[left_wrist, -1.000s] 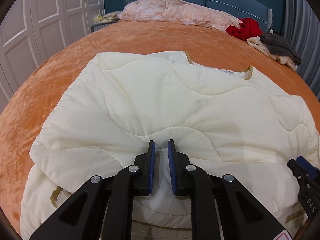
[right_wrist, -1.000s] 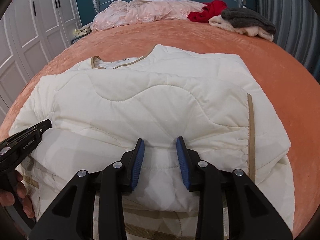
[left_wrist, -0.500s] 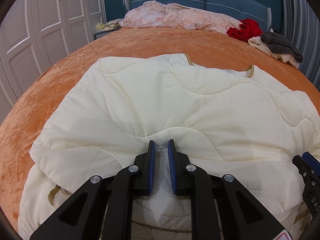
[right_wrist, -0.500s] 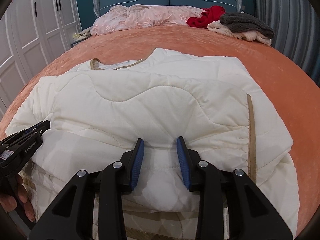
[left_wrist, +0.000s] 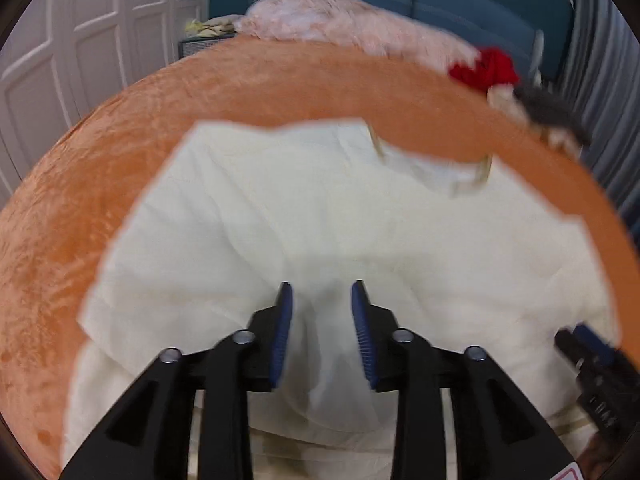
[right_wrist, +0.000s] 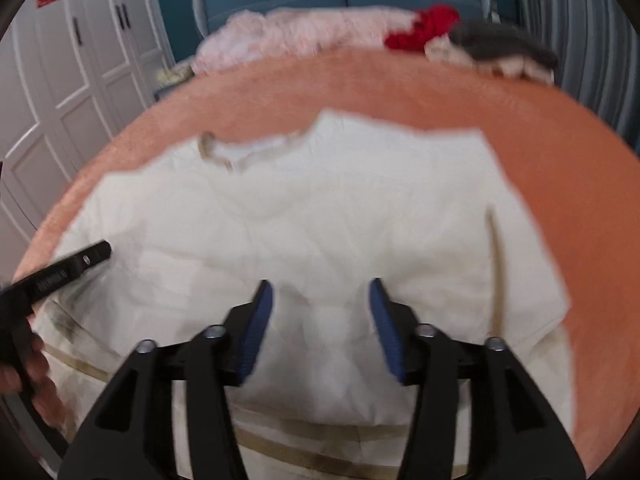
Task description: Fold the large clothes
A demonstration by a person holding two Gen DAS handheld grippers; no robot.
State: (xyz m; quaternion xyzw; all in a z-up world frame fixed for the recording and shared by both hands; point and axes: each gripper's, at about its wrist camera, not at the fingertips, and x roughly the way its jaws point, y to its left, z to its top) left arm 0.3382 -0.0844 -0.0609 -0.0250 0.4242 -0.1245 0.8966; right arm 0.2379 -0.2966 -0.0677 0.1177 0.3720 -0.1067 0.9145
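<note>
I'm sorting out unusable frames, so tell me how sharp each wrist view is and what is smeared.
Left wrist view: motion blur smears the cream jacket so its quilting is lost, and the far clothes streak; the left gripper stays crisp. Right wrist view: same blur over the jacket and the orange bedspread; the right gripper is sharp. Both views show fisheye bowing and dark corners.

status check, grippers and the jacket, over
Left gripper open, right gripper open, both over the folded edge. Cream quilted jacket flat on orange bed. Nothing in the way; frames blurred.
</note>
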